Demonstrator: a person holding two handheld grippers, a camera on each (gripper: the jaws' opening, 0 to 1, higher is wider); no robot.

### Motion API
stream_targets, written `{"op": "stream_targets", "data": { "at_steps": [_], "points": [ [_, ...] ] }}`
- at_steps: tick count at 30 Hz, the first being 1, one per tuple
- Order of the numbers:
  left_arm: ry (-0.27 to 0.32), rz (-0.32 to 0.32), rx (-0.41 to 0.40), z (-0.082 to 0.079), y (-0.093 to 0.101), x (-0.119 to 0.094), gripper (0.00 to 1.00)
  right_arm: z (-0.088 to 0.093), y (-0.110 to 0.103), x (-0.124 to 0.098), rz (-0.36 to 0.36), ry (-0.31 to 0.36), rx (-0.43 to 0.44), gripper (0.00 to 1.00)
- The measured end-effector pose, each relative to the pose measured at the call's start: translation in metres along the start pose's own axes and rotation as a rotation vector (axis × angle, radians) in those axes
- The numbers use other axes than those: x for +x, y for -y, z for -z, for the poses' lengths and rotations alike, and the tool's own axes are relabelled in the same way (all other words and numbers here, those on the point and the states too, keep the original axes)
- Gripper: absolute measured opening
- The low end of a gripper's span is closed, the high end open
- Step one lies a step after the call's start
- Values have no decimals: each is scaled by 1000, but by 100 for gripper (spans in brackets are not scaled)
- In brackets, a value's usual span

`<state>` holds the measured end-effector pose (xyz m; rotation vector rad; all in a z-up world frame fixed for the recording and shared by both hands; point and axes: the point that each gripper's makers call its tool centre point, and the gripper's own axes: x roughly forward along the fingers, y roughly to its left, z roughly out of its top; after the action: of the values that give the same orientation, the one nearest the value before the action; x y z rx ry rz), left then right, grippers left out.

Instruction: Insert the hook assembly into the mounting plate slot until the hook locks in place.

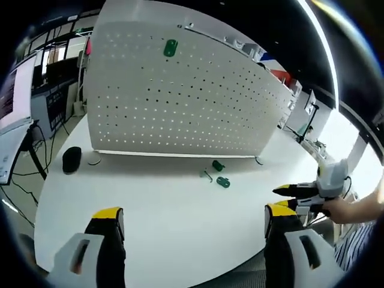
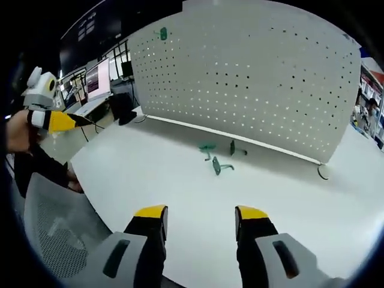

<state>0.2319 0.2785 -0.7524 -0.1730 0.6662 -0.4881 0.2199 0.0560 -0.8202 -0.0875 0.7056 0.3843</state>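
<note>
Currently the white pegboard (image 1: pixel 180 96) stands upright on the white table (image 1: pixel 150 204) with one green plate (image 1: pixel 170 48) mounted near its top edge, and the small green hook parts (image 2: pixel 217 157) lie loose on the table just in front of the board's base. Both the left gripper (image 1: pixel 195 219) and right gripper (image 2: pixel 200 217) hover near the table edge, jaws apart and empty. Judgement: approach one hook piece squarely, pinch its body, not the prong, so the prong stays free for the slot.
</note>
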Motion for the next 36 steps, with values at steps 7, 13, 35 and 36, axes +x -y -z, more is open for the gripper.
{"op": "stream_targets", "data": {
  "at_steps": [7, 13, 35, 36],
  "points": [
    [-5, 1, -12, 4, 1, -1, 98, -16, -6, 36, -54, -13, -44, 34],
    [-16, -11, 4, 7, -3, -3, 99, -27, -9, 64, -84, -28, -70, 30],
    [-30, -49, -17, 14, -11, -6, 97, -51, 0, 139, -126, -82, -104, 22],
    [-30, -51, -18, 14, -11, -6, 97, -50, 1, 142, -128, -88, -110, 22]
  ]
}}
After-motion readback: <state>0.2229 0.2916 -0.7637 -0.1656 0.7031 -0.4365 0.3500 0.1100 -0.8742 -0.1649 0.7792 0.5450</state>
